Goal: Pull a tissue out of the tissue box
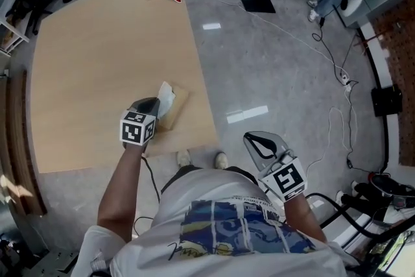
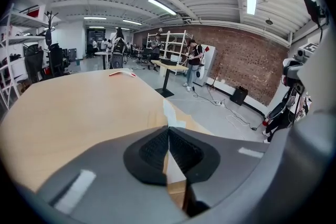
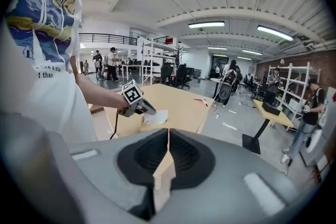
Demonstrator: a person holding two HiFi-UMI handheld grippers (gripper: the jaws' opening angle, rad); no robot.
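The tissue (image 1: pixel 166 95) stands up from the tissue box (image 1: pixel 179 102), just at the tips of my left gripper (image 1: pixel 157 104). Its jaws are closed on the tissue, with the box directly under them, so I judge the pull should go upward. My right gripper (image 1: pixel 253 141), closed and empty, stays well apart.

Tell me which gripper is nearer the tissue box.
Left. The left gripper is right at the tissue box, shut on the tissue; the right gripper hangs beyond the table edge, apart from it.
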